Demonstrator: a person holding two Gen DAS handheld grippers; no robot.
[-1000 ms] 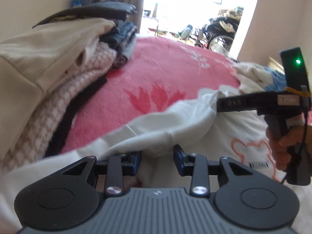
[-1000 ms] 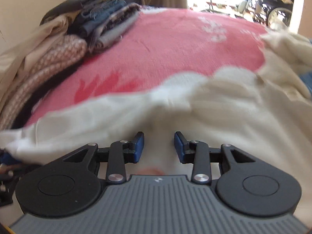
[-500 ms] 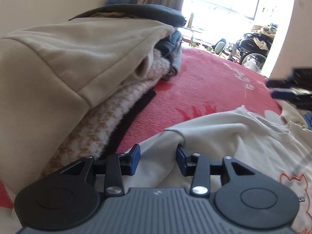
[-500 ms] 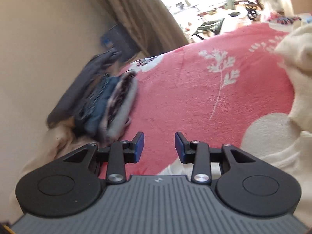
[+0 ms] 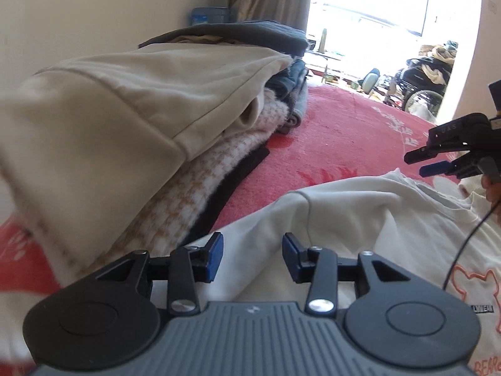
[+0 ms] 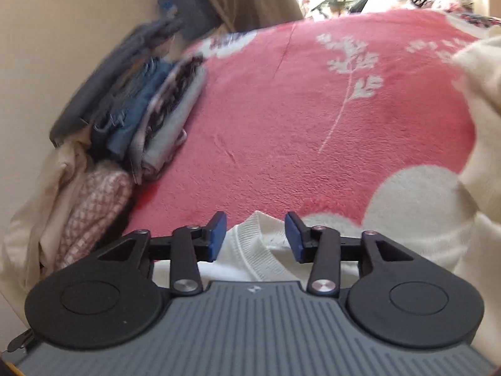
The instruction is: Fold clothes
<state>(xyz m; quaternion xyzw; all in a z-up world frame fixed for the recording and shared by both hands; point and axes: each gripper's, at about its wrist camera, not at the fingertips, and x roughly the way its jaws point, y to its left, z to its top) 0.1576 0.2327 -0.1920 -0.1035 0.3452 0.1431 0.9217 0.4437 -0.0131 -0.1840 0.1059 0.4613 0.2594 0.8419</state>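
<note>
Both hand-held grippers spread over a cream sweatshirt on a red bed blanket.

The left hand-held gripper [image 5: 252,255] and right hand-held gripper [image 6: 255,235] have just been opening; neither pinches cloth. The cream sweatshirt [image 5: 360,216] fills the lower right of the left view, beside the pile of folded clothes [image 5: 131,119] at left on the red blanket [image 6: 281,119].

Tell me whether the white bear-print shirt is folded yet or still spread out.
Spread out, not folded: the white shirt lies rumpled across the red blanket, bear print showing.
</note>
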